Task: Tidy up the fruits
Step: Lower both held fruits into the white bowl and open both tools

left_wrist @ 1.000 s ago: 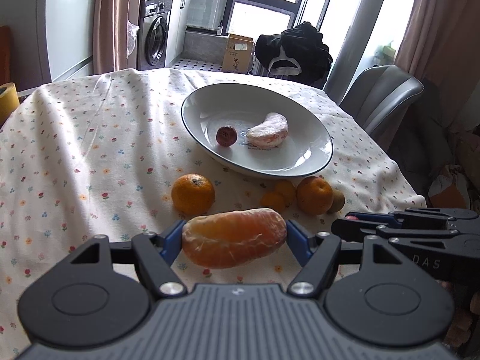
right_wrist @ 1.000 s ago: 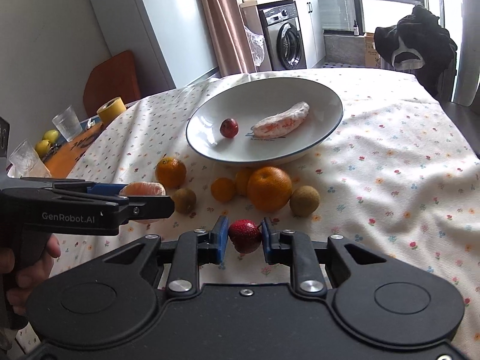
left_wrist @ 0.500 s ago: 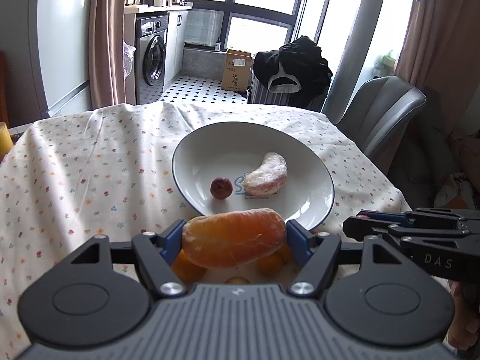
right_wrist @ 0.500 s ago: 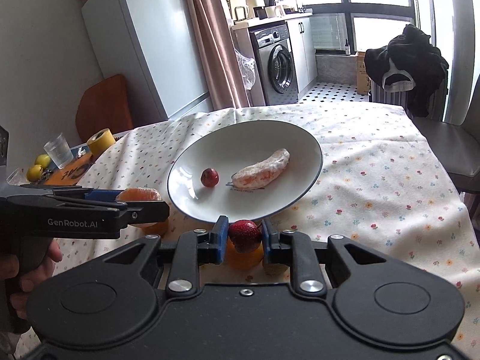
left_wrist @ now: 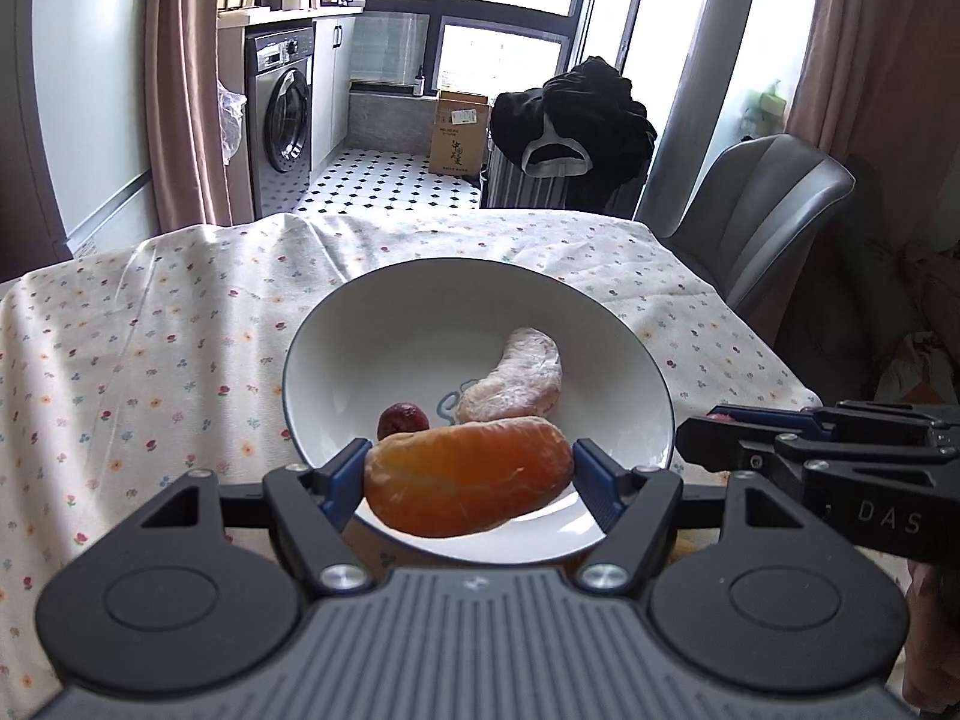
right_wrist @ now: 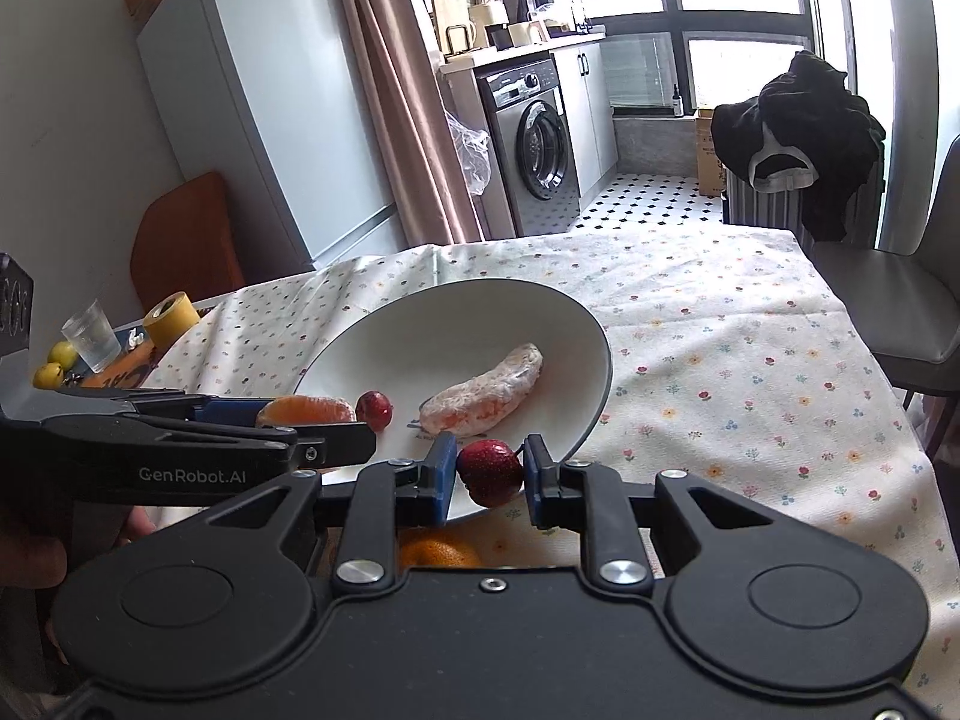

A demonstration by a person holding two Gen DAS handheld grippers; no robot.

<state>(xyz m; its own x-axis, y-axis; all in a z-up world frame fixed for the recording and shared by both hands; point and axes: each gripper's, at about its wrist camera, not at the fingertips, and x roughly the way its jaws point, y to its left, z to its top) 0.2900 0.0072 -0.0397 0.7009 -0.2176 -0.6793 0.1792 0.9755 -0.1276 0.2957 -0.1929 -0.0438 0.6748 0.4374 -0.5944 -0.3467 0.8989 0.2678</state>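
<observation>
Strawberry (right_wrist: 489, 473) clamped in right gripper (right_wrist: 487, 477), white plate (right_wrist: 576, 324) behind, floral tablecloth (right_wrist: 750, 360)

The left claw (left_wrist: 469, 476) holds a peeled orange piece (left_wrist: 468, 483) crosswise over the near rim of the plate (left_wrist: 384, 324) on the table (left_wrist: 150, 360). Just beyond it, in the plate, lie a small round fruit (left_wrist: 403, 420) and, to its right, a peeled segment (left_wrist: 516, 378). The right claw (right_wrist: 487, 476), beside it on the right, grips a strawberry (right_wrist: 489, 473) over the plate's near edge. A whole orange (right_wrist: 438, 552) lies on the table below the right claw.
</observation>
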